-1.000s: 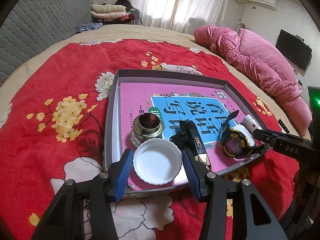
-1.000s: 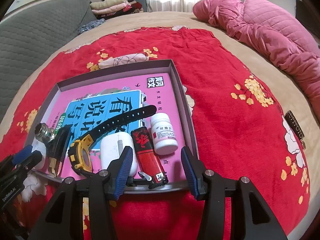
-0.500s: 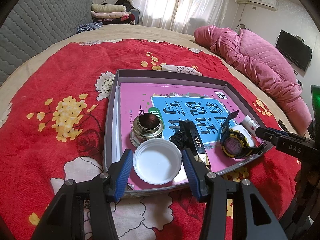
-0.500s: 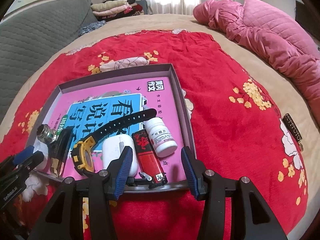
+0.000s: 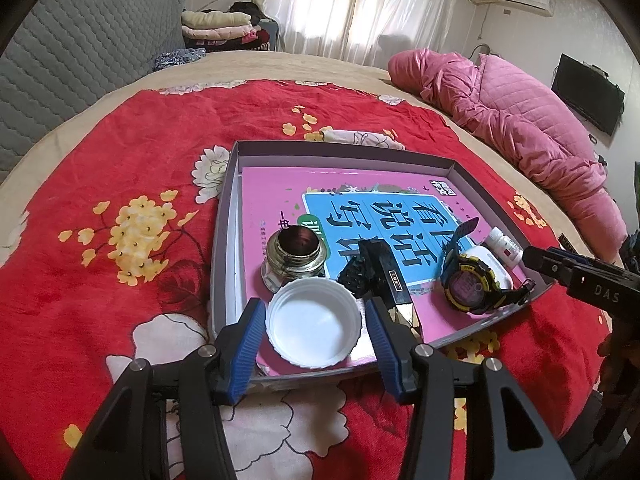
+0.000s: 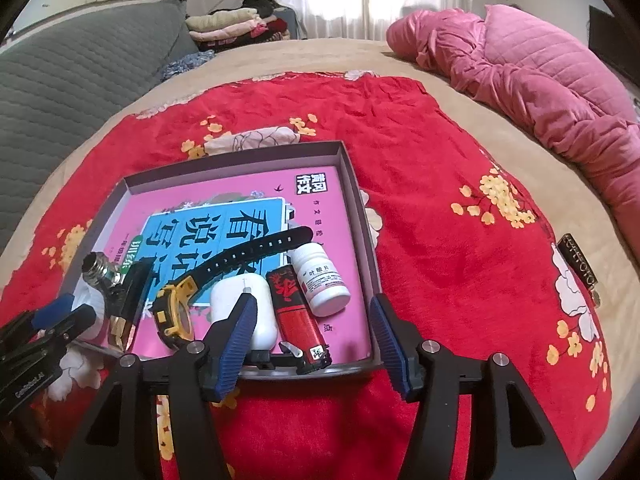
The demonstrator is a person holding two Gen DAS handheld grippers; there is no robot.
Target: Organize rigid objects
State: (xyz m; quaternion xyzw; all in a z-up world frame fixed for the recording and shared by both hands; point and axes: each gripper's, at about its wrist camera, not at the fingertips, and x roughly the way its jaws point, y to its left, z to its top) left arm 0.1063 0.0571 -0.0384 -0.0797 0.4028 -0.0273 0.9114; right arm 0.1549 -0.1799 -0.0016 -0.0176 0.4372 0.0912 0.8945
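Left gripper (image 5: 316,330): jaws apart, straddling the white cap (image 5: 314,323), which lies open side up at the near left corner of the tray (image 5: 224,248); small gaps show on both sides, so no grip. Right gripper (image 6: 310,334): jaws opening, wide, over the tray's near right corner; red lighter (image 6: 298,316) lies between them, untouched, pads clear of it.

Landmark = tray, a shallow grey box on the red floral blanket (image 5: 120,160) on the bed, with a pink and blue book (image 5: 360,200) lining its floor. All items sit along the tray's near edge. Just behind the cap: glass jar (image 5: 294,256), mouth up. Right of the cap: black clip (image 5: 384,276), partly under the left gripper's right finger. Further right: yellow and black watch (image 5: 472,280), strap running toward the tray centre. Next to the watch: white case (image 6: 244,308), touching the lighter's left side. White pill bottle (image 6: 322,278) lies on its side, right of the lighter, near the tray's right wall.

Outside the tray: pink quilt (image 6: 540,80) far right on the bed, folded clothes (image 5: 218,26) far behind, grey headboard (image 5: 72,60) to the left.
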